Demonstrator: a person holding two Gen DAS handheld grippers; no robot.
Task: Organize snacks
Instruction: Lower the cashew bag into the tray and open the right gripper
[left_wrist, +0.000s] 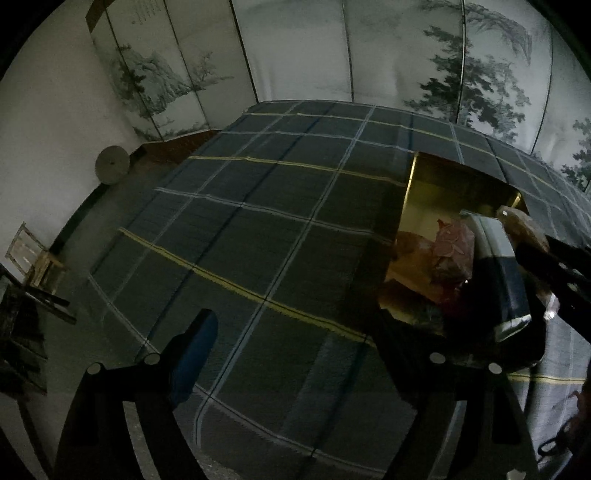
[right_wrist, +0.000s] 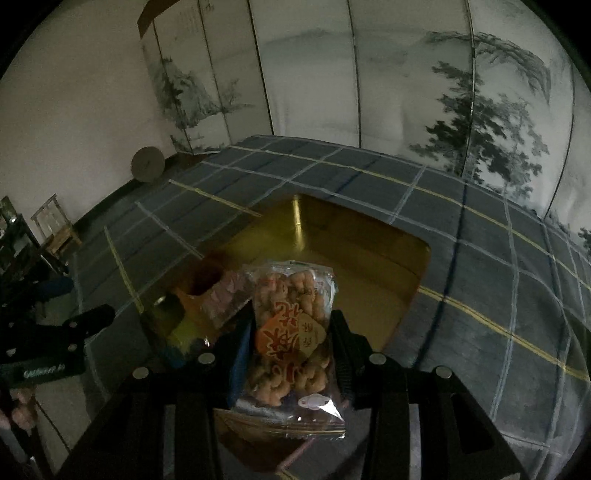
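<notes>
My right gripper is shut on a clear snack bag of fried dough twists with a red and orange label, held above the near end of the gold tray. Several other snack packs, one pink and one yellow, lie in the tray's left part. My left gripper is open and empty over the plaid cloth, left of the gold tray. The pink pack and the right gripper's bag show in the left wrist view.
A blue-grey plaid cloth covers the table. A folding screen painted with trees stands behind it. A round stone disc leans on the wall at left, near a small wooden chair.
</notes>
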